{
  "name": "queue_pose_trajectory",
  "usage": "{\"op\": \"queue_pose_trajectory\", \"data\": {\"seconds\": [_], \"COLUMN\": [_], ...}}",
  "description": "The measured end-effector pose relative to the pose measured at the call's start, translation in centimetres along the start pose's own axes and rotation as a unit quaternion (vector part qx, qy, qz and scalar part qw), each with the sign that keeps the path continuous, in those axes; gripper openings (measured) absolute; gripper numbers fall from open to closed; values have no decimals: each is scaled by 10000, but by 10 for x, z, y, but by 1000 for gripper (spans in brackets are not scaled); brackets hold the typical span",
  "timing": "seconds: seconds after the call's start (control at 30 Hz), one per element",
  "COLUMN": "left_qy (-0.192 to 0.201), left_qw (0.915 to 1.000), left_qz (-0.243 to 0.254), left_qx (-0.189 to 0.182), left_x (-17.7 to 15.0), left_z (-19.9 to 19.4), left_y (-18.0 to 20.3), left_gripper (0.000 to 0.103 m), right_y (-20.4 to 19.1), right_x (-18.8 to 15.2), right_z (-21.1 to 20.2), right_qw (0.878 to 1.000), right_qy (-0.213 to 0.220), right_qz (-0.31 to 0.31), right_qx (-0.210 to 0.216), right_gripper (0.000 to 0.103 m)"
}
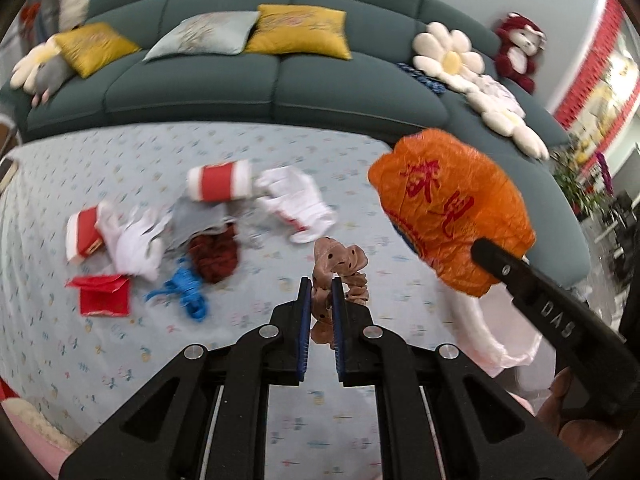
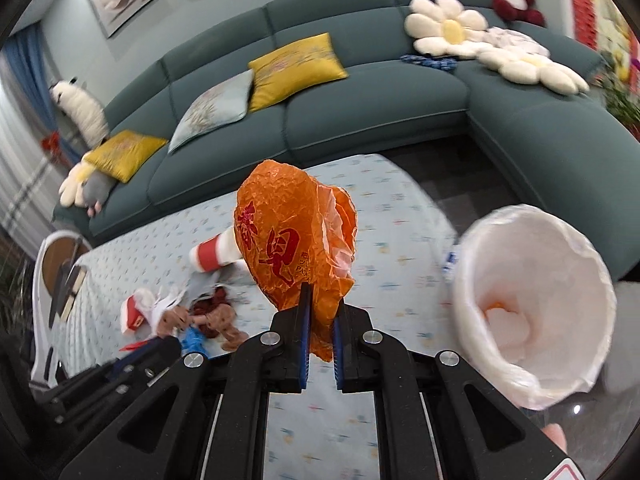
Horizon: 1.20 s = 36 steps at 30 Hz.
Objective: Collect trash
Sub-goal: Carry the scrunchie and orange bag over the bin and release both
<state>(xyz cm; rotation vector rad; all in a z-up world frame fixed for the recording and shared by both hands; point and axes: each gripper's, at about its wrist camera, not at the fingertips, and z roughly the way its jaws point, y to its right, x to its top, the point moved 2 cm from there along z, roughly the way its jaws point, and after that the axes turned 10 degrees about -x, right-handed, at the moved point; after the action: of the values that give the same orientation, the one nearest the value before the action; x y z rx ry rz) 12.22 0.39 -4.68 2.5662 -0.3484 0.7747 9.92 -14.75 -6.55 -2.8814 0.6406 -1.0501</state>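
My left gripper (image 1: pixel 321 280) is shut on a tan dotted scrunchie (image 1: pixel 340 268) and holds it above the patterned table (image 1: pixel 120 360). My right gripper (image 2: pixel 321 288) is shut on an orange plastic bag (image 2: pixel 296 236) with red characters, lifted above the table; the bag also shows in the left wrist view (image 1: pixel 452 208). A white-lined trash bin (image 2: pixel 536 304) stands open at the right, just off the table's edge, with something orange and white inside. A pile of litter lies on the table: a red and white cup (image 1: pixel 220 182), white wrappers (image 1: pixel 296 200), red paper (image 1: pixel 104 294), blue string (image 1: pixel 188 290).
A dark teal corner sofa (image 1: pixel 280 88) with yellow and grey cushions (image 1: pixel 296 32), flower pillows (image 1: pixel 448 56) and a red plush (image 1: pixel 518 48) runs behind and right of the table. A small round side table (image 2: pixel 60 268) stands at the far left in the right wrist view.
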Motion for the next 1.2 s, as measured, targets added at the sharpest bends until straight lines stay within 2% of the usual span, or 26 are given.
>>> {"op": "queue_pose_trajectory", "data": {"seconds": [0.33, 0.57, 0.73, 1.2], "left_qy": [-91, -186, -272, -400], "left_qw": [9954, 9887, 9846, 9759], "left_qz": [926, 1452, 1690, 2087], "left_qx": [-216, -329, -364, -490], "left_x": [-1, -10, -16, -21], "left_z": [18, 35, 48, 75], "left_y": [100, 154, 180, 226], "left_gripper": [10, 10, 10, 12], "right_y": [105, 157, 182, 217], "right_x": [-7, -20, -26, -33], "right_z": [-20, -24, -23, -10], "right_qw": [9964, 9917, 9889, 9835], "right_qy": [139, 125, 89, -6], "right_qz": [755, 1145, 1331, 1643], "right_qx": [-374, -568, -658, -760], "right_gripper": [9, 9, 9, 11]}}
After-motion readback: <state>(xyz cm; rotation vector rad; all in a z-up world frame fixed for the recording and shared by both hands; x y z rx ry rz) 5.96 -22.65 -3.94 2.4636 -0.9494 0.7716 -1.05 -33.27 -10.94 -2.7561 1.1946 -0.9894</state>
